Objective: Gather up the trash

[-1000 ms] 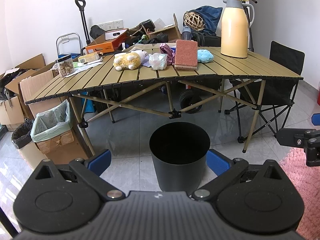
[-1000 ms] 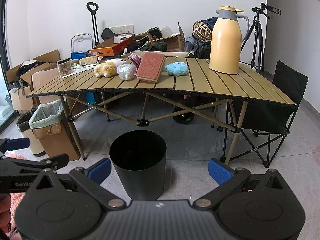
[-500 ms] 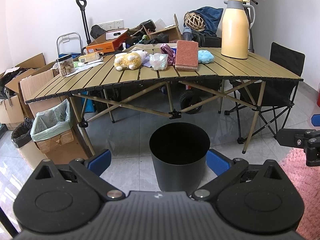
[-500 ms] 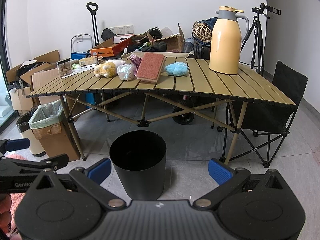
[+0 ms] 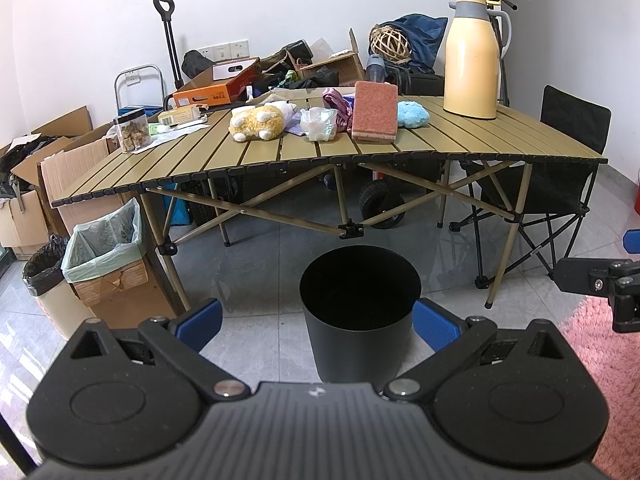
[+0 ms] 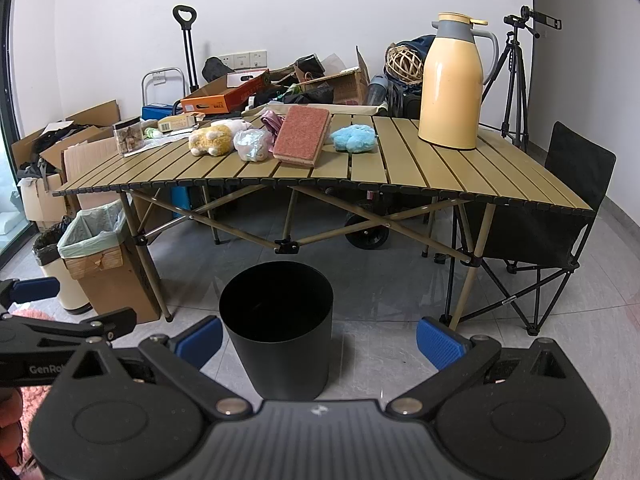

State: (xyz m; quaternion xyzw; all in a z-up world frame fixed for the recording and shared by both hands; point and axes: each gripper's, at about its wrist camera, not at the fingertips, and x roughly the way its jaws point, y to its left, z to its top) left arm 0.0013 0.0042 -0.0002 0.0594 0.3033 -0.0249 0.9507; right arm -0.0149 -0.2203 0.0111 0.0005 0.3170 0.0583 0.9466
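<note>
jaws of both grippers stand wide open and hold nothing; the left gripper (image 5: 316, 322) and the right gripper (image 6: 320, 338) hang low above the floor, in front of the black bin (image 5: 359, 308). the likely trash, a crumpled plastic bag (image 5: 320, 123), lies on the desk (image 5: 500, 140) between the yellow plush toy (image 5: 256, 123) and the pink sponge (image 5: 375, 117), straight ahead and higher than both grippers. in the left view it sits near centre, in the right view (image 6: 251, 145) left of centre, so i judge the left gripper has the more direct reach. the bag has no clear long axis.
</note>
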